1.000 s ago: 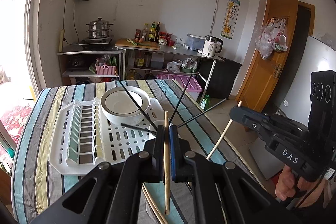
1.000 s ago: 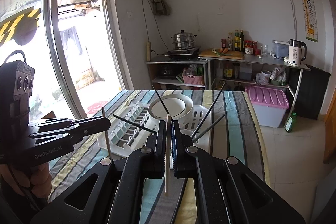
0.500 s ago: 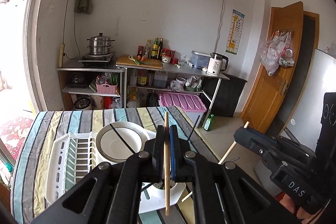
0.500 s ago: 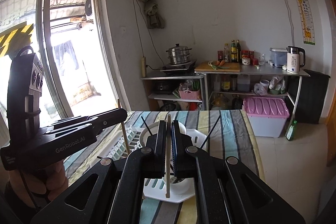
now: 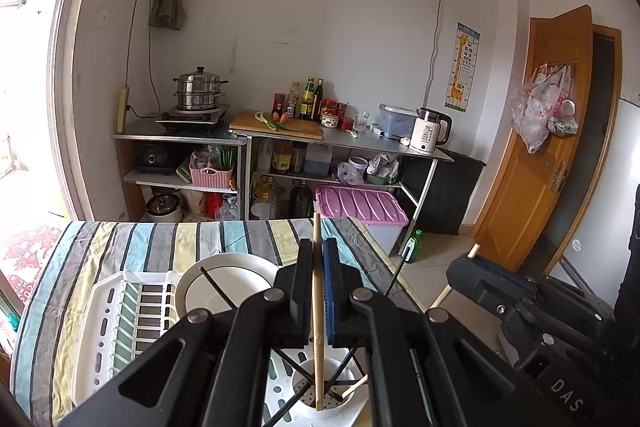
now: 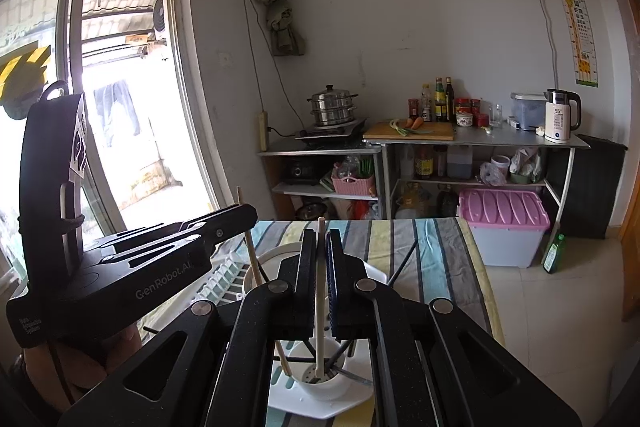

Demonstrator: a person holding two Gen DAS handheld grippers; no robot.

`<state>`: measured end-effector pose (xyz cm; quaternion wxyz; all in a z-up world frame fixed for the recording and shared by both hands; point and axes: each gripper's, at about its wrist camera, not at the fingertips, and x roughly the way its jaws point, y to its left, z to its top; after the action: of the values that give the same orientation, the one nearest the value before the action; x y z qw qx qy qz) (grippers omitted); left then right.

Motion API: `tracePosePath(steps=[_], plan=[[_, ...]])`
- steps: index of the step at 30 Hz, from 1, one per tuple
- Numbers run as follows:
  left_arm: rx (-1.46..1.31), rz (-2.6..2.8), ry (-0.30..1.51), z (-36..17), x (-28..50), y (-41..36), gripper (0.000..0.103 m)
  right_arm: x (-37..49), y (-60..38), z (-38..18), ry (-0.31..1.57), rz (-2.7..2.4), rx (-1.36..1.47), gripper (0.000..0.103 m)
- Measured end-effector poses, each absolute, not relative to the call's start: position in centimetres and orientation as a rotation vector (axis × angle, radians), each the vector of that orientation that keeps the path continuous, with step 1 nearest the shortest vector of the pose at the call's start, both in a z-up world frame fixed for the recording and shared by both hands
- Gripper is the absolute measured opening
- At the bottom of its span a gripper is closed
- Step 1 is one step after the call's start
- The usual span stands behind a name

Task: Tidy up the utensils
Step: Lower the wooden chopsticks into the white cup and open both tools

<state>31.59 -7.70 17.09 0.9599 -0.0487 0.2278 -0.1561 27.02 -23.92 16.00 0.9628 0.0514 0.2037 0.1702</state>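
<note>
the left gripper [image 5: 316, 291] is clamped on a wooden chopstick [image 5: 317, 307] whose lower tip sits inside the white utensil cup [image 5: 326, 407] of the dish rack [image 5: 120, 307]. the right gripper [image 6: 319, 279] pinches a pale chopstick [image 6: 320, 307], its tip also in the cup. likely next: release both so they drop in.

The pale, matt wooden chopstick [image 5: 318, 323] sits between the smooth matt-black plastic fingers [image 5: 298, 291] of the left gripper. Below, the white plastic dish rack [image 5: 120, 323] looks faintly glossy, its round perforated cup [image 5: 322, 401] likewise. The white round plate [image 5: 228, 287] seems glazed ceramic. A striped cloth [image 5: 132, 247], soft and slightly creased, covers the table. On the far shelving stands a shiny metal steamer pot [image 5: 199, 93].
</note>
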Motion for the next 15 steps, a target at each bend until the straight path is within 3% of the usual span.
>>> tracePosePath(steps=[15], plan=[[-0.083,-0.311,0.544,13.0,33.2,-8.3,0.005,28.7,-23.8,12.3,0.512,0.341,0.098,0.004]])
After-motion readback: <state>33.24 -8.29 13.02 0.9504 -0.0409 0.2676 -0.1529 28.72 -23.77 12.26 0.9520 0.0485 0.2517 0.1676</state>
